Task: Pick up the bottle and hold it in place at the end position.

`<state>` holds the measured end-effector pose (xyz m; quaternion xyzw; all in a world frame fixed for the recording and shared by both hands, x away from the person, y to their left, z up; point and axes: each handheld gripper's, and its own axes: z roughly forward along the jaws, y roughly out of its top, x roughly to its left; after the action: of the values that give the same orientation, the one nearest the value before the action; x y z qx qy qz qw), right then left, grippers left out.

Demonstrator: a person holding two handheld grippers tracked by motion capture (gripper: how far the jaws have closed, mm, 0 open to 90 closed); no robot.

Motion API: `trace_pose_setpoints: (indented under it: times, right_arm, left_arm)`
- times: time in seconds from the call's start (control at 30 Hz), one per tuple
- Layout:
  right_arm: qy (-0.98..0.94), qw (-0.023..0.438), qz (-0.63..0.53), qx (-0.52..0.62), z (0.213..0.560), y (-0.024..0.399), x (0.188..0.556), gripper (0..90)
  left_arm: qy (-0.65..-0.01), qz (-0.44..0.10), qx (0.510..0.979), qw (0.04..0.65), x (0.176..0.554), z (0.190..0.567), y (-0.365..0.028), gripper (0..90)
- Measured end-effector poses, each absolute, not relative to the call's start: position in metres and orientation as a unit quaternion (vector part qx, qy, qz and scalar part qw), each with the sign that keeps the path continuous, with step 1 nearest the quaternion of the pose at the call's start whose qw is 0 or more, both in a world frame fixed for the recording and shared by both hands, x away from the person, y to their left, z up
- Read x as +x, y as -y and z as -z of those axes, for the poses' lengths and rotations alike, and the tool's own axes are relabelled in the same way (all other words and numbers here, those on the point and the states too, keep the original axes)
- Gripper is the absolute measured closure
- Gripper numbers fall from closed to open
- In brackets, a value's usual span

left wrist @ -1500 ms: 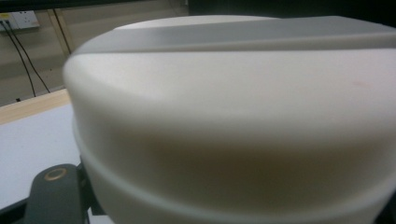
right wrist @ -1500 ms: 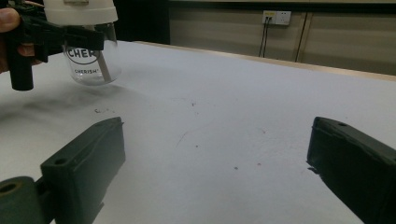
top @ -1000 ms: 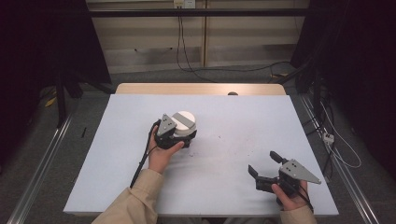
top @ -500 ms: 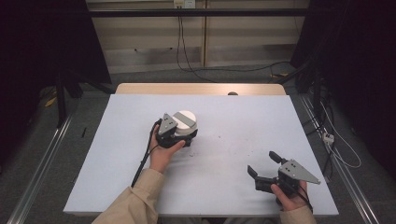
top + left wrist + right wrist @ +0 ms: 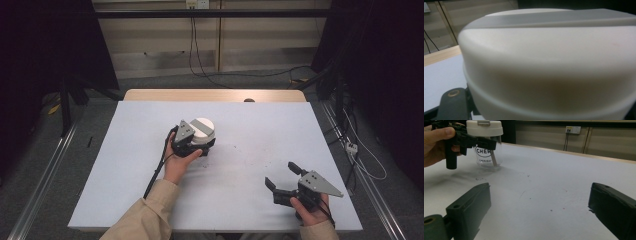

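Observation:
A clear glass jar (image 5: 202, 129) with a white lid and printed letters (image 5: 486, 152) stands upright left of the table's middle. My left gripper (image 5: 202, 144) is shut on it, with black jaws across the glass just under the lid (image 5: 484, 128). In the left gripper view the lid's white side (image 5: 544, 57) is very close, with one black jaw beside it at the lower left. A hand (image 5: 435, 142) holds that gripper. My right gripper (image 5: 280, 173) rests near the front right edge, open, with nothing between its jaws (image 5: 541, 202).
The white table top (image 5: 260, 130) has faint dark smudges right of the jar (image 5: 481, 179). A wooden strip (image 5: 215, 95) runs along its far edge. Cables hang on the back wall, and a metal rail (image 5: 45, 180) lies on the floor at the left.

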<state>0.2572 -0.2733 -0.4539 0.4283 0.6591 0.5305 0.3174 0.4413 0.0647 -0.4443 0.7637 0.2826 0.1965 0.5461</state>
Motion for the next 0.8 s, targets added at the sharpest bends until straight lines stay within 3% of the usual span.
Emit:
trace_pose_setpoints:
  times: [0.8]
  right_arm:
    - [-0.659,0.319,-0.529,0.43,0.4541,0.2735,0.2571,3.8]
  left_arm:
    - [-0.279,-0.193,0.764,0.549,0.4495,0.4458,-0.0556,18.5]
